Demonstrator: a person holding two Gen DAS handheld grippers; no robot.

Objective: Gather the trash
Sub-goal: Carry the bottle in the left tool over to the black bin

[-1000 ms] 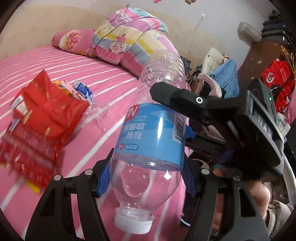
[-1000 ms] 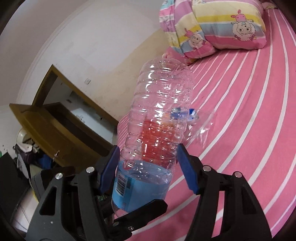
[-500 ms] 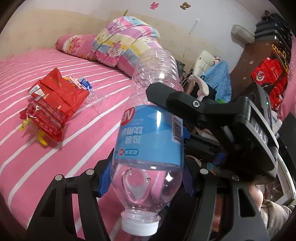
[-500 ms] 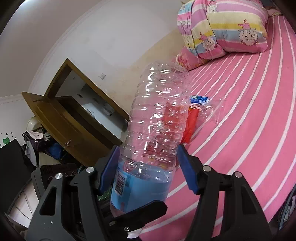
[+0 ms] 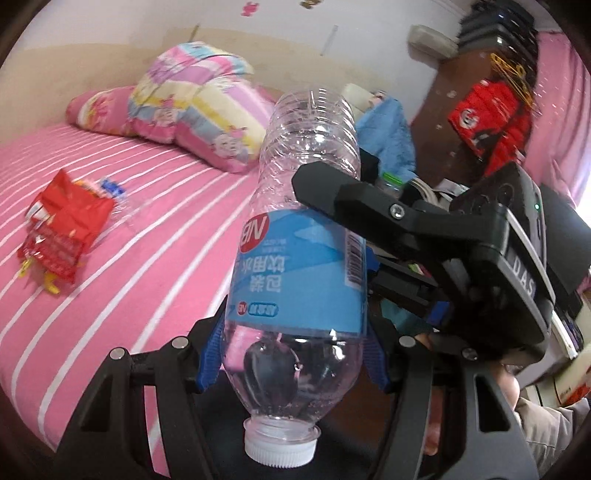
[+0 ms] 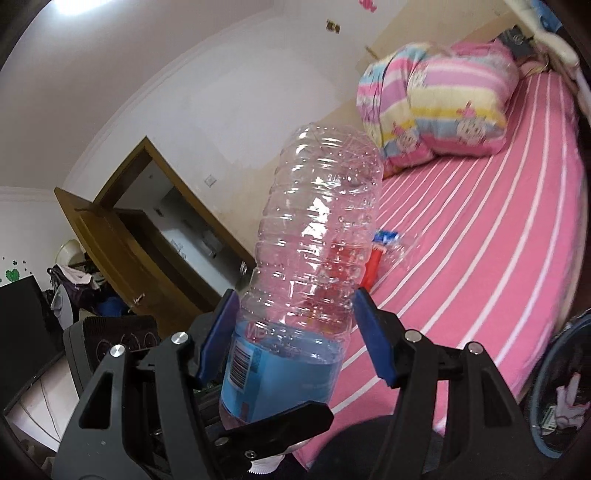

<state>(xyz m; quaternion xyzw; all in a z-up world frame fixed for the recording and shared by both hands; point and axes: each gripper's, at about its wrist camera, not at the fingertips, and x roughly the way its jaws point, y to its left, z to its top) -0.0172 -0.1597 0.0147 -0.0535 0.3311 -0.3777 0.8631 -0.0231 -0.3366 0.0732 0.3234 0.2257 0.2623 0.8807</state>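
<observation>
My left gripper (image 5: 293, 354) and right gripper (image 6: 291, 336) both seemingly clamp one empty bottle (image 5: 299, 258), cap down, above the bed (image 5: 147, 258).

The room is being lit evenly by soft daylight, with a bright patch on the ceiling (image 6: 70, 5). Straight lines are being bent by fisheye distortion, and the red wrappers (image 5: 62, 225) are being smeared by motion blur.

One bottle (image 5: 299, 258); one red wrapper (image 5: 62, 229); two pillows (image 5: 192, 107).
</observation>
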